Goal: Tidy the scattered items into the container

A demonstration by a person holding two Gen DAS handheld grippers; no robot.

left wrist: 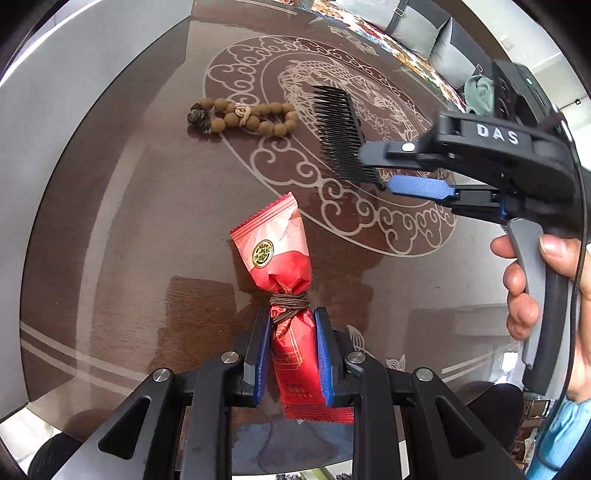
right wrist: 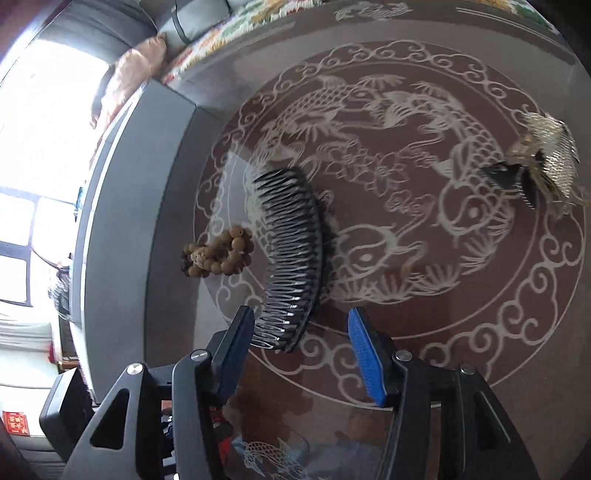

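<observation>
My left gripper [left wrist: 291, 350] is shut on a red snack packet [left wrist: 280, 254] with a brown hair tie [left wrist: 289, 304] wound round its middle; the packet's far end rests on the table. My right gripper [right wrist: 301, 328] is open, its jaws standing either side of the near end of a black comb [right wrist: 291, 247] that lies on the table. It also shows in the left wrist view [left wrist: 384, 168], with the comb [left wrist: 340, 136] at its tips. A brown bead bracelet [left wrist: 243, 118] lies beyond, also seen in the right wrist view [right wrist: 219, 253]. No container is in view.
The dark glass table [left wrist: 129, 221] has a pale fish pattern and a grey rim. A gold and black hair clip [right wrist: 543, 162] lies at the far right of the right wrist view. A sofa with cushions [left wrist: 417, 29] stands past the table.
</observation>
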